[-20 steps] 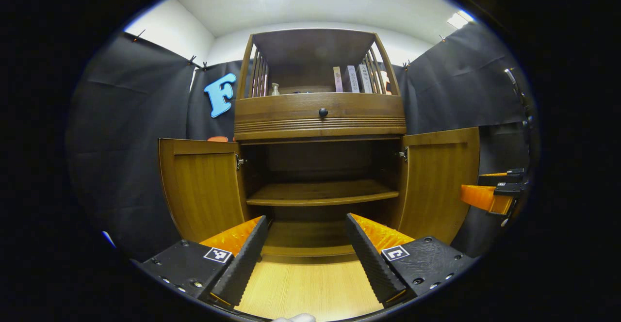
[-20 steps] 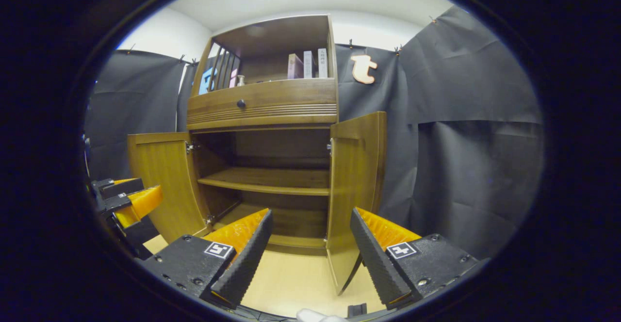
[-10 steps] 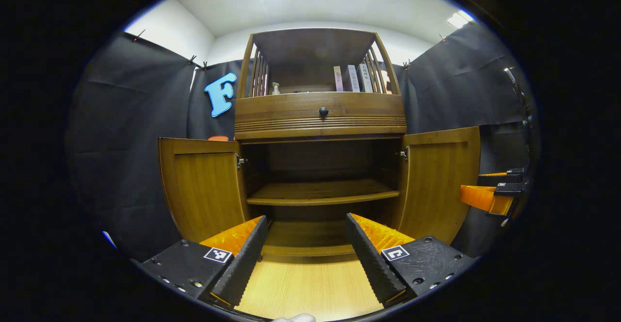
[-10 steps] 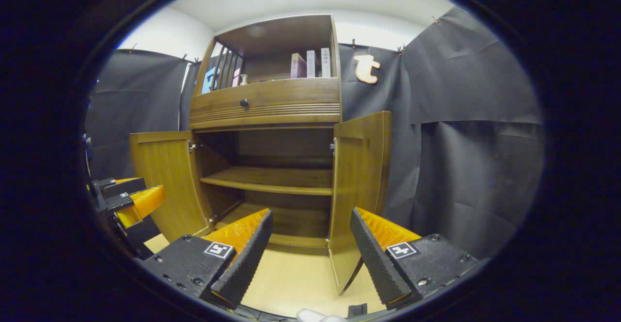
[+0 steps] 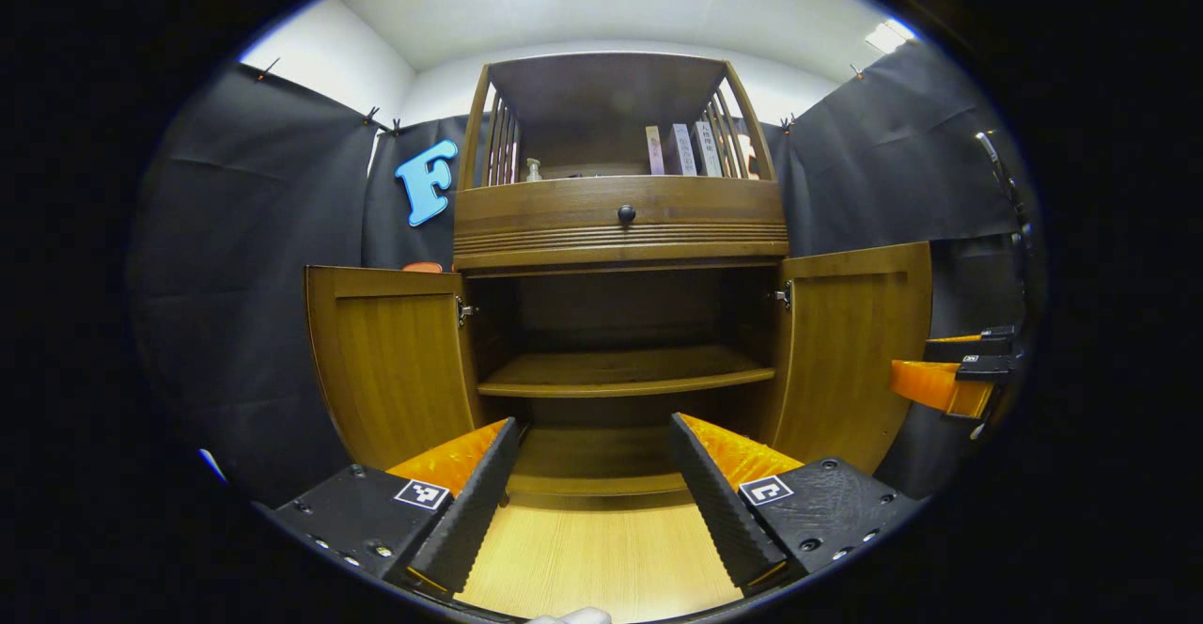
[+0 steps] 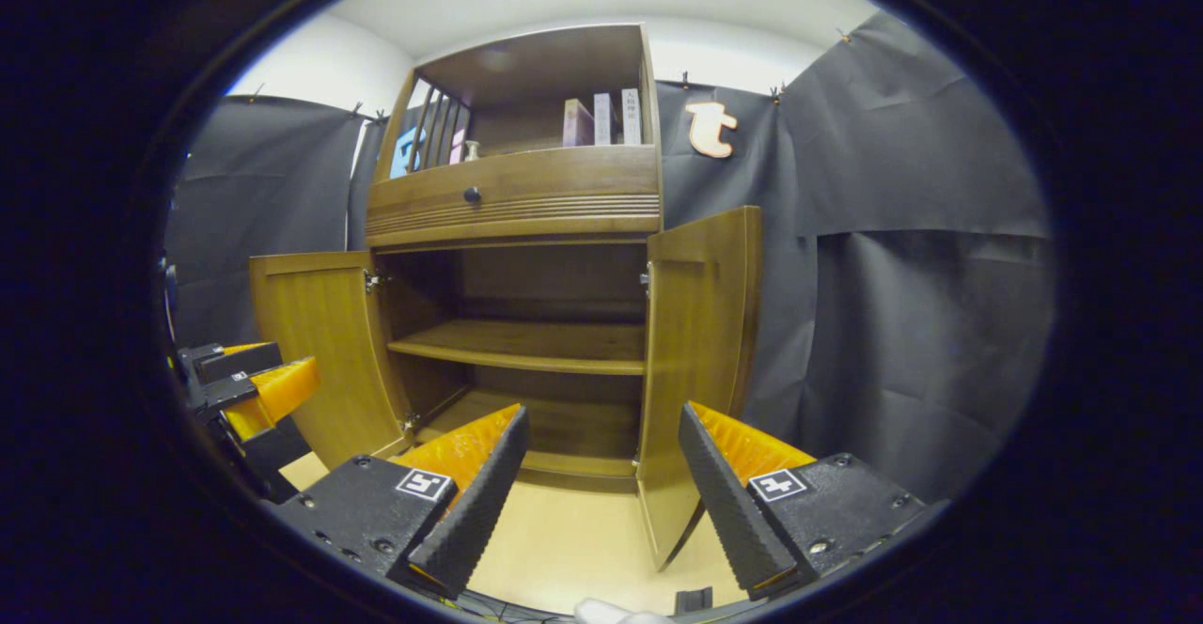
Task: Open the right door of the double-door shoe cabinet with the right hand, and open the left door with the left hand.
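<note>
1. Left gripper view is looking straight into the shoe cabinet [image 5: 620, 229], with the left door [image 5: 395, 370] swinging wide at 9 o'clock and the right door [image 5: 851, 351] standing open at 3 o'clock.
2. Between the doors, the middle shelf [image 5: 625, 375] is lying bare, its long axis running from 9 to 3 o'clock.
3. The left gripper [image 5: 594, 488] is hanging spread at 6 o'clock, gripping nothing and standing apart from the cabinet; the left door's free edge is lying at about 10 o'clock from it.
4. The right gripper [image 5: 949, 375] is hovering at 3 o'clock beside the right door's outer edge; whether it is touching the panel cannot be told.
5. In the right gripper view, the right gripper [image 6: 601, 492] is also gaping wide and empty, with the right door [image 6: 700, 370] rising edge-on at 12 to 1 o'clock, near its right finger but apart from it.
6. The left gripper [image 6: 249, 389] is showing at 9 o'clock there, in front of the left door [image 6: 324, 351].
7. Each gripper is sitting nearer its own door, and both doors appear fully open, so the task is looking done.
</note>
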The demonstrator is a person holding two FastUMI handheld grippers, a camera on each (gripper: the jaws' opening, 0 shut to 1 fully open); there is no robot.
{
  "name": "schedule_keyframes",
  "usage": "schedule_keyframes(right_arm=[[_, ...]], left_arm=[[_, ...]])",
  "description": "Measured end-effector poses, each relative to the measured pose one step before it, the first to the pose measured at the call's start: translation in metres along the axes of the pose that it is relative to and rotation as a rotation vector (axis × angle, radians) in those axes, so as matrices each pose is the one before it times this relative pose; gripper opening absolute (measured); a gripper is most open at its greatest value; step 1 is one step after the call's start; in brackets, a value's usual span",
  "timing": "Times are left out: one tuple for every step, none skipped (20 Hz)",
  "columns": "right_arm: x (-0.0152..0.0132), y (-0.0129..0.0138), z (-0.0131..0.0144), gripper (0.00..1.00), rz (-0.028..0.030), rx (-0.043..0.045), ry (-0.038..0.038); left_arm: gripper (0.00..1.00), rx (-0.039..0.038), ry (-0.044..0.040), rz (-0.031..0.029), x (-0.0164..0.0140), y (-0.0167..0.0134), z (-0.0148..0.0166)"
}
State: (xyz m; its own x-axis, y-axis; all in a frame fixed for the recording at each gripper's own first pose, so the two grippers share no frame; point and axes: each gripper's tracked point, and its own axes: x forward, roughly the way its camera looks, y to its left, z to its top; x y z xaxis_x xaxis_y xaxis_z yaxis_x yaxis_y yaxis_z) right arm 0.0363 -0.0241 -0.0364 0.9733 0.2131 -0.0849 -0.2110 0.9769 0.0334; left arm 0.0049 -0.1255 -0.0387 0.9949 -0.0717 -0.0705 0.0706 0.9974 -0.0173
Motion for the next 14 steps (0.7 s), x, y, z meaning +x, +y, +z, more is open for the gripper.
schedule_keyframes(right_arm=[[0.00000,-0.00009,-0.00045,1.00,-0.00114,0.00045,0.00038],[-0.00017,-0.00037,0.00022,1.00,-0.00097,0.00077,0.00001],[0.00023,-0.00065,0.00058,1.00,-0.00275,0.00249,-0.00215],[0.00034,-0.00089,0.00074,1.00,-0.00407,0.00244,-0.00226],[-0.00013,-0.00123,0.00094,1.00,-0.00293,0.00204,-0.00088],[0.00007,-0.00068,-0.00004,1.00,-0.00331,0.00266,-0.00151],[0.00080,-0.00118,0.00023,1.00,-0.00301,0.00241,-0.00003],[0.00038,-0.00034,0.00059,1.00,0.00023,0.00194,-0.00107],[-0.00001,-0.00032,-0.00033,1.00,-0.00156,0.00095,0.00038],[-0.00034,-0.00032,0.00037,1.00,-0.00033,0.00119,0.00029],[0.00041,0.00019,0.00031,1.00,0.00081,0.00196,-0.00071],[0.00049,0.00051,-0.00024,1.00,0.00135,-0.00019,0.00149],[0.00005,-0.00018,-0.00015,1.00,0.00112,-0.00011,-0.00013],[0.00022,-0.00005,0.00024,1.00,0.00082,0.00012,-0.00011]], left_arm=[[0.96,0.00170,-0.00011,0.00090,-0.00070,0.00005,0.00015],[0.96,0.00045,-0.00106,0.00073,0.00035,0.00008,0.00020],[0.96,-0.00099,-0.00011,-0.00036,0.00126,0.00044,-0.00013],[0.96,-0.00070,-0.00070,0.00025,0.00014,-0.00055,-0.00002],[0.96,0.00005,0.00022,0.00089,-0.00021,0.00017,-0.00020],[0.96,-0.00004,0.00068,0.00030,0.00020,0.00034,0.00025],[0.96,0.00067,-0.00014,-0.00021,0.00056,0.00014,0.00019],[0.96,0.00128,0.00003,0.00123,0.00054,0.00039,-0.00010],[0.96,0.00120,0.00081,0.00005,0.00025,0.00026,-0.00011],[0.96,0.00106,0.00096,0.00028,0.00048,-0.00028,0.00067],[0.96,0.00209,0.00078,0.00009,-0.00002,-0.00020,-0.00033],[0.96,0.00160,-0.00095,0.00262,0.00024,0.00073,-0.00013],[0.96,-0.00094,0.00055,-0.00029,-0.00025,0.00004,-0.00024],[1.00,-0.00173,0.00125,-0.00026,0.00086,-0.00058,0.00041]])
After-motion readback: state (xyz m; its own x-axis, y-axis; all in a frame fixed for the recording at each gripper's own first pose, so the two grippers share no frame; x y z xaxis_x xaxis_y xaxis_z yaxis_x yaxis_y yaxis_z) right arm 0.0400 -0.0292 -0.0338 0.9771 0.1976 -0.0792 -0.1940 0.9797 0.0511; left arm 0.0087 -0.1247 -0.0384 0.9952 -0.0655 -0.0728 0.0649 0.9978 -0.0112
